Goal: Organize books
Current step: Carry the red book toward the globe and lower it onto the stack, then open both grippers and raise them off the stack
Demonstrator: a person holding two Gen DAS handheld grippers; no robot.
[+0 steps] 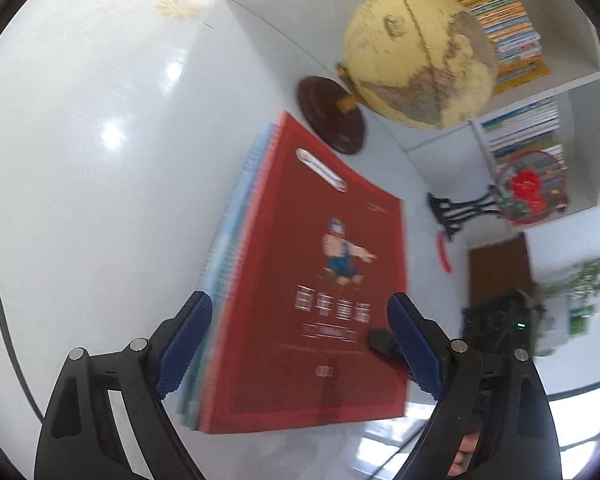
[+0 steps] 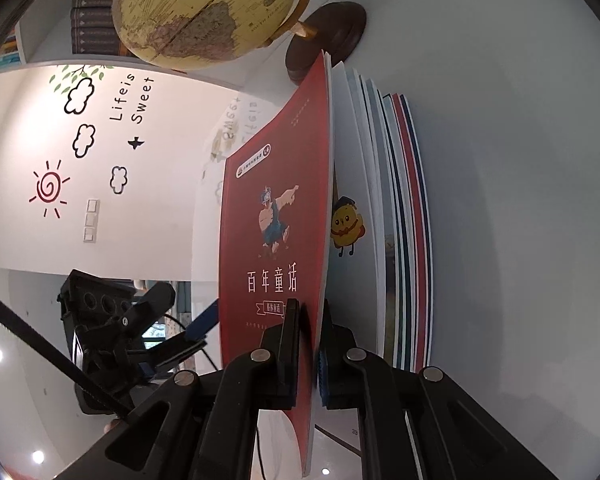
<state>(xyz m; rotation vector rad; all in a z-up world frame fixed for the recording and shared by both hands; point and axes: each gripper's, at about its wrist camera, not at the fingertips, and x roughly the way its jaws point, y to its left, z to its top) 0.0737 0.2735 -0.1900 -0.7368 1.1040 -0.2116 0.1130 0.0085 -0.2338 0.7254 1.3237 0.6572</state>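
Black linkage arms and blue pads fill the bottom of both wrist views. Our right claw (image 2: 310, 354) is clamped on the front cover of the red storybook (image 2: 274, 240), one pad on the printed face and the other behind it, so the cover stands lifted away from the white inner pages, where a yellow cartoon chick (image 2: 347, 227) shows. Our left claw (image 1: 300, 344) stands wide open, its fingers on either side of the stack of books (image 1: 236, 264); the left pad lies close beside the stack's bluish spines, and we cannot tell whether it touches them. The red storybook (image 1: 320, 280) is the outermost of that stack, which rests on the white counter (image 1: 100, 160). From the right wrist, the other books show as thin edges in white, grey, red and navy (image 2: 408, 240). Beyond the stack stands a yellow globe (image 1: 416, 56) on a dark round wooden base (image 1: 332, 114). A bookshelf (image 1: 580, 80) filled with books lies farther back.
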